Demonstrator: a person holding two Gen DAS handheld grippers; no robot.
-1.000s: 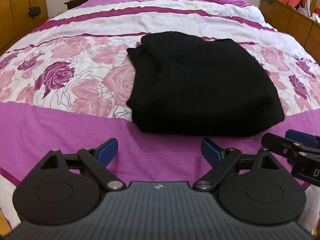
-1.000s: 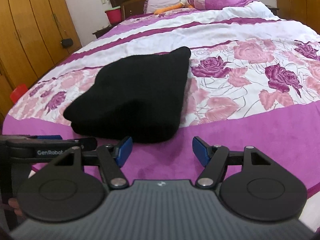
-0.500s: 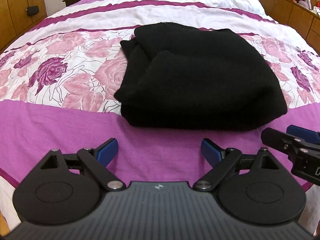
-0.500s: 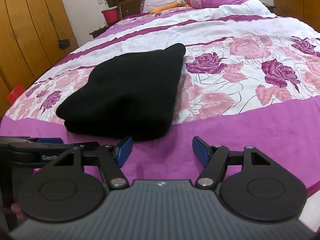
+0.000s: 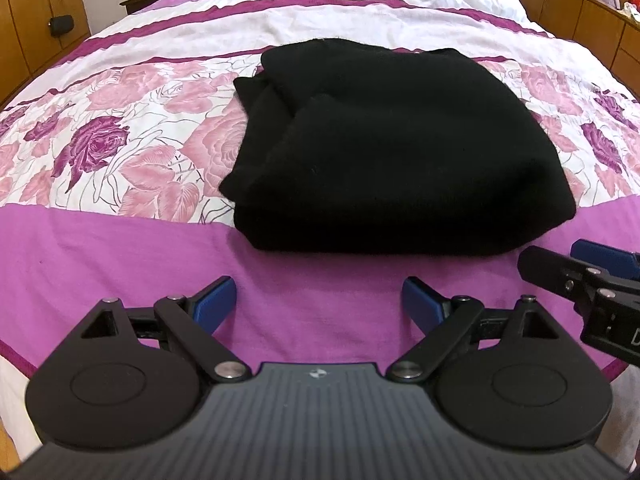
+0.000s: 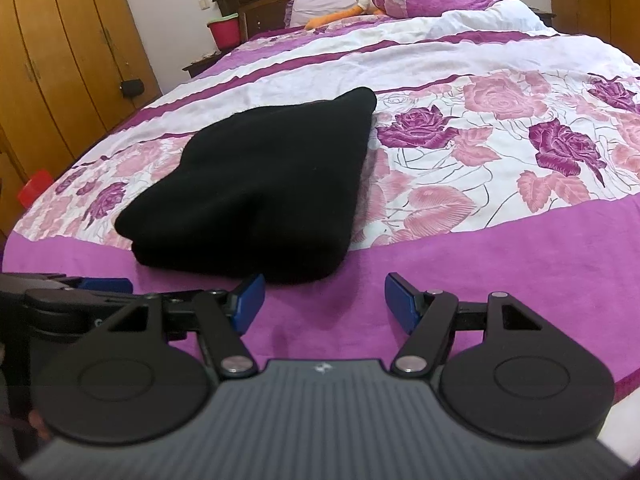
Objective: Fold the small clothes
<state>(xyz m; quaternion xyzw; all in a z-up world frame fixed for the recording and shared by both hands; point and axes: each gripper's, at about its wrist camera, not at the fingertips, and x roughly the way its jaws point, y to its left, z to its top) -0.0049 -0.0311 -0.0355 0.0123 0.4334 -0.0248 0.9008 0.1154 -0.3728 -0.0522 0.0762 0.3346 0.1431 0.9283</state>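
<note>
A black knitted garment (image 5: 384, 148) lies folded into a thick pad on the rose-patterned bedspread (image 5: 120, 152). My left gripper (image 5: 319, 300) hovers open over the plain purple band just short of the garment's near edge, with nothing between its blue pads. From the right wrist view the same garment (image 6: 264, 184) lies ahead and to the left. My right gripper (image 6: 324, 300) is open too, with nothing in it, its left pad close to the garment's near right corner. The right gripper's fingertips (image 5: 600, 258) show at the left wrist view's right edge.
The bed fills both views, with pillows and a plush toy (image 6: 360, 0) at the headboard. Wooden wardrobes (image 6: 60, 60) stand to the left, a red bin (image 6: 224, 30) sits on a nightstand, and a wooden cabinet (image 5: 580, 12) lines the right side.
In the left wrist view the garment has slid lower and nearer as the camera tipped downward. The right wrist view has closed in slightly on the garment. Both grippers kept the same opening.
</note>
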